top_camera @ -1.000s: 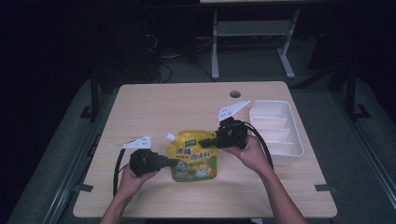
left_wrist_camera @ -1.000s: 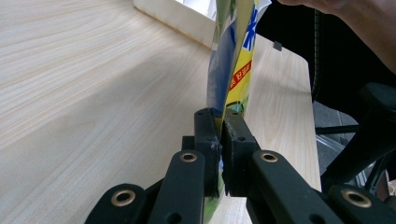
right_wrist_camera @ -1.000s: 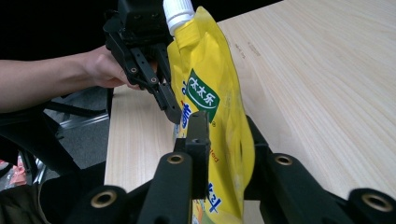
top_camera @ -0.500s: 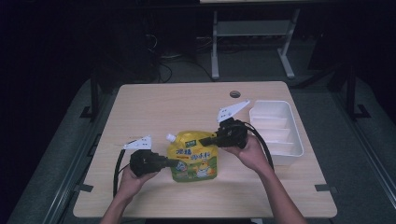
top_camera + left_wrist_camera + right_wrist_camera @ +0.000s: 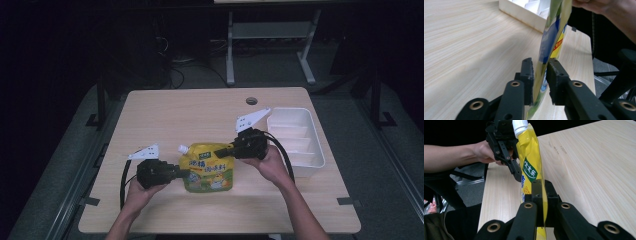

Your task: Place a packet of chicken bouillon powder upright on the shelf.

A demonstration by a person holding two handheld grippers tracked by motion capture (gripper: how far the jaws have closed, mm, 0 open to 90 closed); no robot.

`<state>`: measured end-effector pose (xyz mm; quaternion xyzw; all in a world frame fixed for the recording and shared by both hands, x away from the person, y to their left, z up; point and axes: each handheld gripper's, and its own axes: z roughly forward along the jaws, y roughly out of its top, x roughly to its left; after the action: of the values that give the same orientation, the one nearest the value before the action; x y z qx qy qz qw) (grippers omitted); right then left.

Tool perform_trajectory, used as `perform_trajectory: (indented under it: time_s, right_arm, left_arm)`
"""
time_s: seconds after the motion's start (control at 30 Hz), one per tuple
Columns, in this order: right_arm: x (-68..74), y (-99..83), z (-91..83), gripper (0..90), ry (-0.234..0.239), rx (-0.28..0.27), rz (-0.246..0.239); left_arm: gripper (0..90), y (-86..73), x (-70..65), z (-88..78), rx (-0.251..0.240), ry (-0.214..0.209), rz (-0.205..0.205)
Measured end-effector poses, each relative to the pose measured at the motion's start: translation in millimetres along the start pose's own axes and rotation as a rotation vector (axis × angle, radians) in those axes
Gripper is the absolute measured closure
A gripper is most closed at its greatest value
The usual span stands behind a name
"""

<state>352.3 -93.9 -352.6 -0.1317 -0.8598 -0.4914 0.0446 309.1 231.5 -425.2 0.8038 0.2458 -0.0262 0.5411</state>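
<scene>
A yellow drink pouch (image 5: 207, 172) with a white spout (image 5: 183, 148) is held upright over the table's near middle. My right gripper (image 5: 222, 152) is shut on its upper right edge; in the right gripper view the jaws (image 5: 541, 192) clamp the yellow film (image 5: 530, 157). My left gripper (image 5: 184, 172) is at the pouch's left edge. Its jaws have just been opening: in the left gripper view the pouch (image 5: 551, 32) stands between the pads (image 5: 539, 75), with a thin gap at the right pad. The left gripper (image 5: 515, 173) also appears beyond the pouch in the right gripper view.
A white compartment tray (image 5: 320, 157) sits at the table's right edge, just behind my right hand, and shows as a white tray wall (image 5: 524, 15) in the left gripper view. The wooden table (image 5: 200, 115) has a cable hole (image 5: 251, 101) at the back right.
</scene>
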Motion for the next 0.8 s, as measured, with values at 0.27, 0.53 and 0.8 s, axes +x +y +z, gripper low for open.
perform_trajectory:
  time_s: [0.27,0.53,0.8]
  right_arm:
    - [2.3,4.5,-13.2,89.8,-0.024,0.006,-0.046]
    - [-0.6,14.0,-36.3,89.8,-0.043,-0.016,-0.062]
    - [-9.0,18.9,-75.4,89.8,-0.073,-0.044,-0.067]
  left_arm:
    - [63.4,-1.4,-3.1,-9.7,0.024,0.05,0.016]
    - [58.9,-4.8,-6.7,-17.2,0.06,0.096,0.039]
    - [53.0,-16.9,-9.0,-23.1,0.087,0.135,0.047]
